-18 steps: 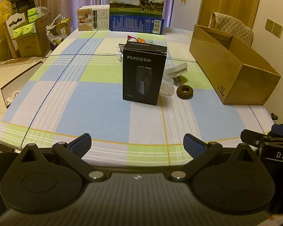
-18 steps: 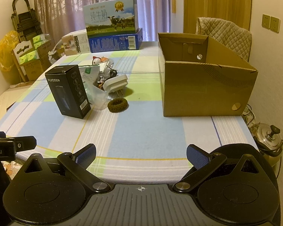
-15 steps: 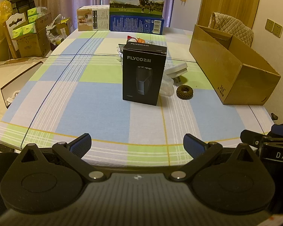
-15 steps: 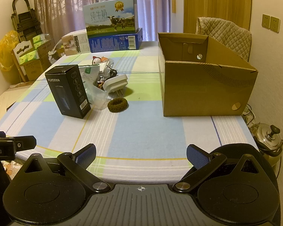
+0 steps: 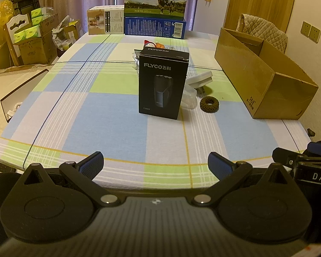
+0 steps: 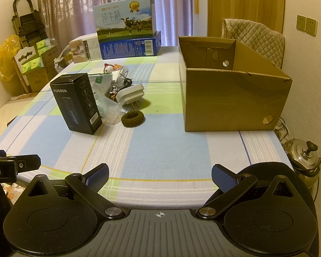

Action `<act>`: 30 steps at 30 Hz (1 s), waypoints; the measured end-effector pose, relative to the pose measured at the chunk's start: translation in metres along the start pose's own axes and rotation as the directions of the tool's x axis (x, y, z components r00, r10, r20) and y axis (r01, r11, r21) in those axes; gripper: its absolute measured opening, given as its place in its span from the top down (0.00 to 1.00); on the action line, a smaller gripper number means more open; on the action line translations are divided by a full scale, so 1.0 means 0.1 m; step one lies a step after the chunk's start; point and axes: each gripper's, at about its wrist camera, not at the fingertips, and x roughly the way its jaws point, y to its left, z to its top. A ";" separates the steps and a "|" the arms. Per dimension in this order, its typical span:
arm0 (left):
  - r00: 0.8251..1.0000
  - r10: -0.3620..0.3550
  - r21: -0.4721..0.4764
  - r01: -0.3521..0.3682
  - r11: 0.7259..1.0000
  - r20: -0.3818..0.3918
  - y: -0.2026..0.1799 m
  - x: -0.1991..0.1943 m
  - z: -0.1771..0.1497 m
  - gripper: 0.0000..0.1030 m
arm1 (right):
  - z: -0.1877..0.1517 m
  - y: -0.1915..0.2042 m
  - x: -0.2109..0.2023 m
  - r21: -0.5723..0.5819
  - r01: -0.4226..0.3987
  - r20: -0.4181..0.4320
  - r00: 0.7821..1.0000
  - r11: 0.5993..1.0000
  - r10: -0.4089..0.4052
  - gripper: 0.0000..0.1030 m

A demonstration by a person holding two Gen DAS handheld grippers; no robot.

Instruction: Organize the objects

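Now both claws, left claw (image 5: 155, 163) & right claw (image 6: 160, 175), hover wide, empty, at worktop (image 6: 164, 150) edge; cardboard box (image 6: 235, 92) beyond right claw, inside looks bare.

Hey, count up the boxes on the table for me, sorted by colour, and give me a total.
Black: 1, the upright shaver box
Brown cardboard: 1, the open carton
Blue: 1, the flat box at the far end
Blue and green: 1, the milk carton stacked on it
Beige: 1, the box beside them
Total: 5
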 end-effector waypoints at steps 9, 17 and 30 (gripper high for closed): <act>1.000 -0.002 -0.005 0.002 1.000 -0.001 0.00 0.01 -0.01 0.01 | 0.01 0.00 0.00 0.000 0.000 -0.001 1.000 1.000 0.000 0.03; 1.000 -0.003 -0.006 0.003 1.000 -0.001 0.01 0.02 -0.02 0.01 | -0.02 -0.01 0.00 -0.003 -0.002 -0.001 1.000 1.000 0.002 0.03; 0.999 -0.036 -0.018 0.036 0.999 -0.003 0.10 0.09 0.12 0.01 | 0.12 -0.01 0.04 0.046 -0.048 -0.001 0.999 0.998 0.048 0.03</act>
